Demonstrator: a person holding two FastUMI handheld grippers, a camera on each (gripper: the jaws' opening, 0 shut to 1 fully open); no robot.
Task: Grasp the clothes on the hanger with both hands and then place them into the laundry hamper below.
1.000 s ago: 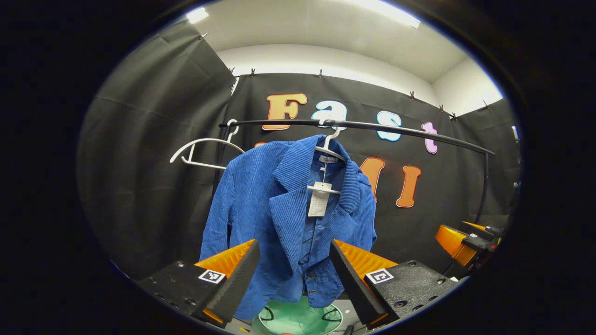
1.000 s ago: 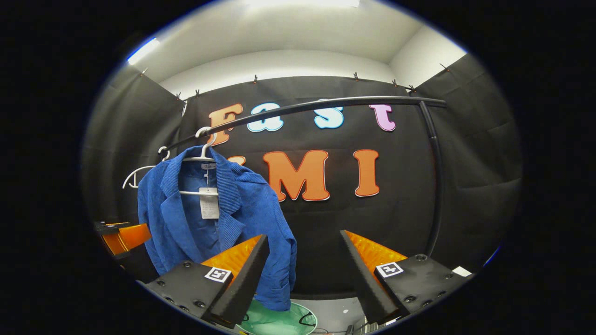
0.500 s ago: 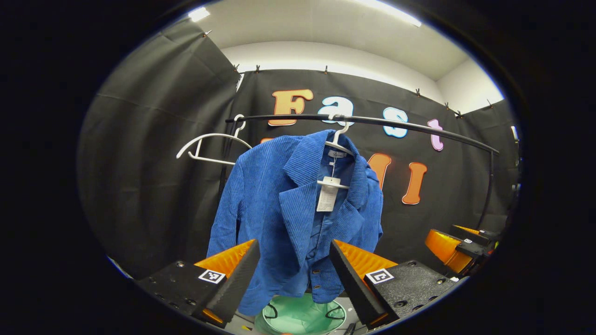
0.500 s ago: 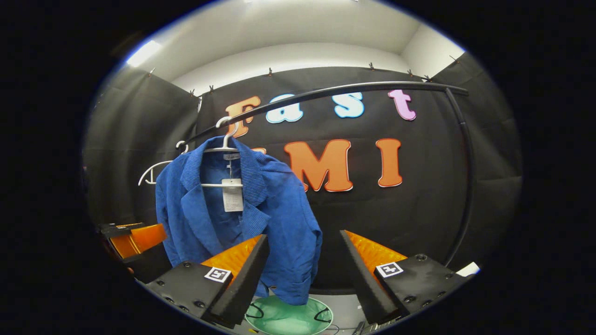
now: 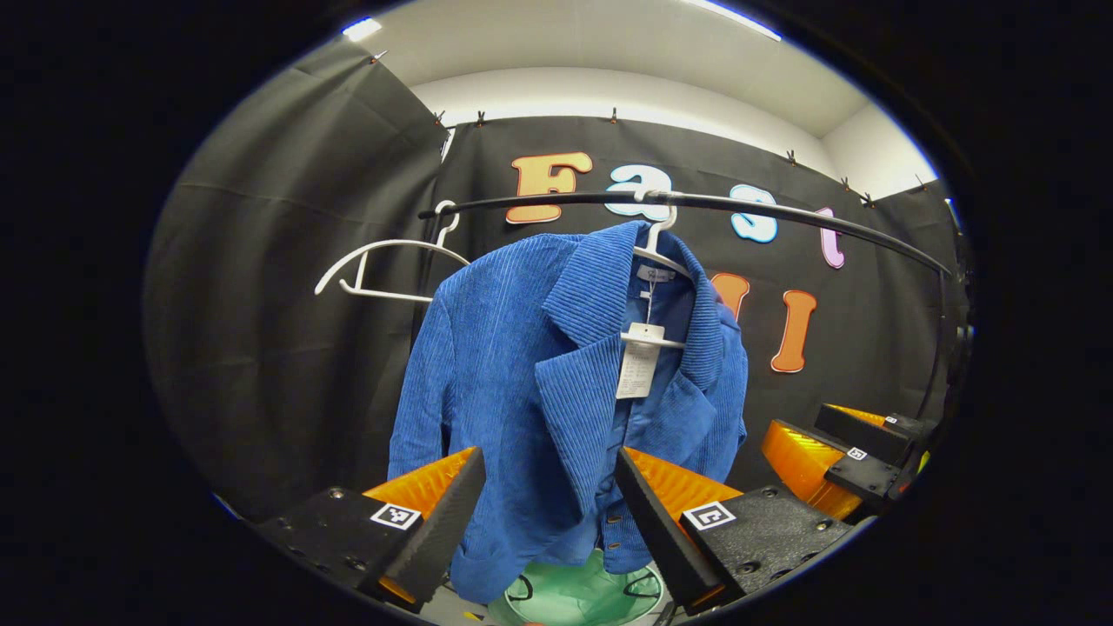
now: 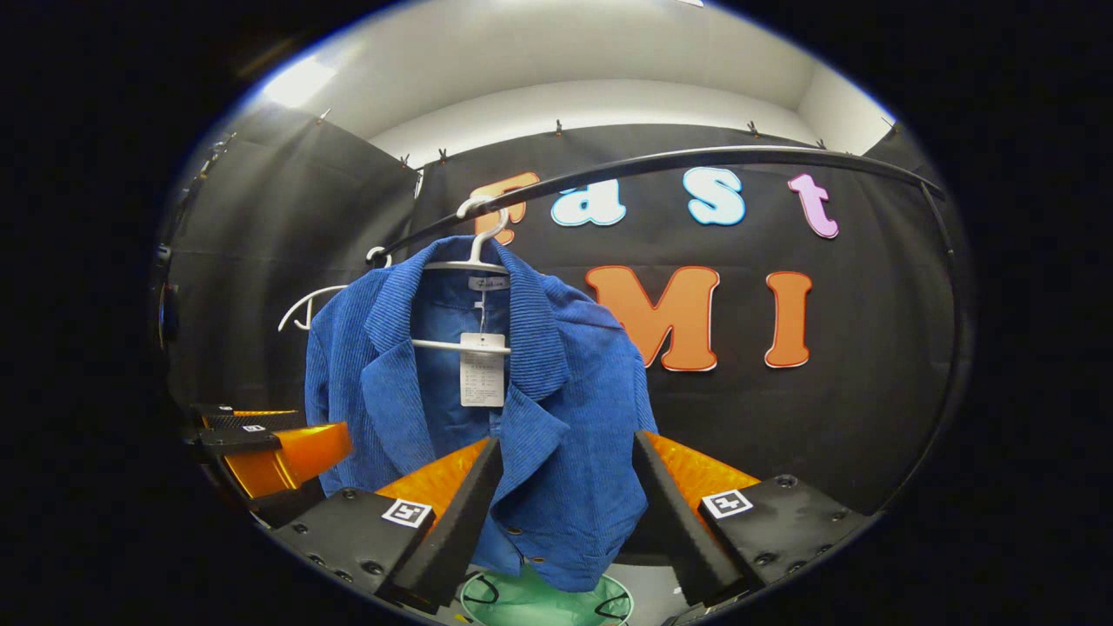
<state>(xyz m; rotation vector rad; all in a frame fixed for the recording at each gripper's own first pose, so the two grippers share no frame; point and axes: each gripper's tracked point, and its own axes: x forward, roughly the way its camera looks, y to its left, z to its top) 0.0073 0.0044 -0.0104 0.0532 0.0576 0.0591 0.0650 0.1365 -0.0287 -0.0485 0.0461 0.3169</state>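
Note:
A blue corduroy jacket (image 5: pixel 539 374) (image 6: pixel 556 409) hangs on a white hanger (image 5: pixel 663 254) (image 6: pixel 480 261) from a black rail (image 5: pixel 739 207) (image 6: pixel 696 161), with a paper tag (image 5: pixel 639 369) (image 6: pixel 482 369) at its collar. Below it stands a green hamper (image 5: pixel 578 596) (image 6: pixel 539 600). My left gripper (image 5: pixel 543 522) is open, a short way in front of the jacket's lower front. My right gripper (image 6: pixel 565 513) is open too, facing the jacket's hem. The right gripper (image 5: pixel 835 456) appears at the right of the left gripper view, and the left gripper (image 6: pixel 261 439) at the left of the right gripper view.
An empty white hanger (image 5: pixel 387 269) (image 6: pixel 304 309) hangs on the rail left of the jacket. The rail's black upright (image 6: pixel 952 348) bends down at the right. Black cloth walls close in behind and on both sides.
Both grippers have come closer to the jacket, which looms larger. In the right gripper view the jacket has shifted from the left toward the middle, between the fingers. Both stayed open.

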